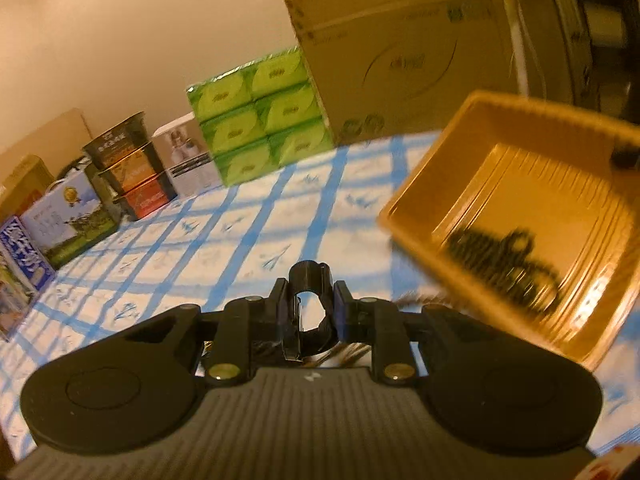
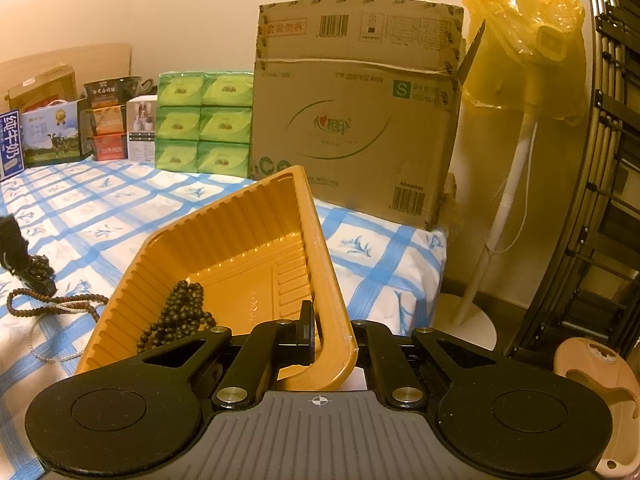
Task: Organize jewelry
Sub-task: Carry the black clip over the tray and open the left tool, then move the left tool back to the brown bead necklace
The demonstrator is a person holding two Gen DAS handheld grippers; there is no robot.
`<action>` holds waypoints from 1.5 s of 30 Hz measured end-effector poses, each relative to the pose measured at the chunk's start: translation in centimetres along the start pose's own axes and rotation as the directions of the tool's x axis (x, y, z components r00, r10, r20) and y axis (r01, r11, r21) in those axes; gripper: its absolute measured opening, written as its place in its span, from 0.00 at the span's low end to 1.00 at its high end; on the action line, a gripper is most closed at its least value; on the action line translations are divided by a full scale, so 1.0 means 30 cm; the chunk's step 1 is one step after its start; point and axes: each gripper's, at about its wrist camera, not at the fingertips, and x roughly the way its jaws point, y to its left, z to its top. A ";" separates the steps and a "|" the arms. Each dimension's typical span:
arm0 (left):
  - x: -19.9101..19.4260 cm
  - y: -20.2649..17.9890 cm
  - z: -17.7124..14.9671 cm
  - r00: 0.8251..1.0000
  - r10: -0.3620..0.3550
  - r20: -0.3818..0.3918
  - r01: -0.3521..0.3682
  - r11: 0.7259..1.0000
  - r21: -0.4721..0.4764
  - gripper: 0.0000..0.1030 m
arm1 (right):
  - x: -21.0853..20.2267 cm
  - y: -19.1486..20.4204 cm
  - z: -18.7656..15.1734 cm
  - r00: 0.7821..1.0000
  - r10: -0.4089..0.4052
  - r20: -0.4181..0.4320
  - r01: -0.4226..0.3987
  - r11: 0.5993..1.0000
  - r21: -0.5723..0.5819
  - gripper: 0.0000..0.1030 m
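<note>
Currently, my right gripper [image 2: 320, 344] is pinching the tray [image 2: 248, 240] rim, tilted. My left gripper [image 1: 312, 312] is clamping a black clip [image 1: 310, 280]. Beads [image 2: 176, 316] could be sliding out.

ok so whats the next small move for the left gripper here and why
Probably carry the left gripper over to the tilted orange tray and release there. It seems to pinch a dark ring-like piece, though blur hides detail. The right gripper clamps the tray's rim, and dark beads already lie inside. More bead strands wait on the checked cloth.
</note>
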 end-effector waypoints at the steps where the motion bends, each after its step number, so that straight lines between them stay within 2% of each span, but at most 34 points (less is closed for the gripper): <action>1: -0.011 -0.003 0.017 1.000 -0.025 0.009 0.026 1.000 -0.017 0.20 | -0.002 0.003 -0.001 1.000 0.000 0.000 0.000 1.000 -0.002 0.06; 4: -0.033 -0.019 0.056 0.994 -0.102 0.032 0.104 0.992 -0.066 0.20 | -0.001 0.002 0.000 1.000 0.001 0.000 -0.001 1.000 -0.002 0.05; 7: -0.039 -0.053 0.084 0.981 -0.189 0.047 0.193 0.975 -0.114 0.20 | -0.003 0.004 -0.002 1.000 0.000 0.000 0.000 1.000 -0.001 0.05; 12: -0.024 -0.131 0.105 0.939 -0.339 0.063 0.345 0.923 -0.170 0.20 | -0.004 0.006 -0.001 1.000 0.000 0.002 0.000 1.000 0.000 0.06; 18: 0.015 -0.237 0.086 0.901 -0.432 0.031 0.430 0.887 -0.167 0.20 | -0.008 0.010 -0.004 1.000 0.001 0.002 -0.001 1.000 0.001 0.06; 25: 0.048 -0.286 0.043 0.883 -0.470 -0.013 0.460 0.870 -0.179 0.20 | -0.010 0.012 -0.008 1.000 -0.001 0.003 0.001 1.000 0.004 0.06; 31: 0.054 -0.294 0.029 0.883 -0.468 -0.029 0.456 0.871 -0.183 0.23 | -0.010 0.013 -0.009 1.000 -0.001 0.003 0.001 1.000 0.005 0.06; 36: 0.037 -0.273 0.032 0.888 -0.460 -0.001 0.451 0.870 -0.199 0.25 | -0.010 0.015 -0.011 1.000 0.000 0.003 0.000 1.000 0.005 0.06; 40: 0.013 -0.221 0.017 0.908 -0.420 0.010 0.412 0.884 -0.220 0.25 | -0.010 0.015 -0.011 1.000 0.001 0.003 -0.001 1.000 0.004 0.06; 45: -0.011 -0.108 -0.050 0.945 -0.327 -0.010 0.312 0.911 -0.269 0.27 | -0.009 0.015 -0.012 1.000 0.000 0.003 0.000 1.000 0.003 0.05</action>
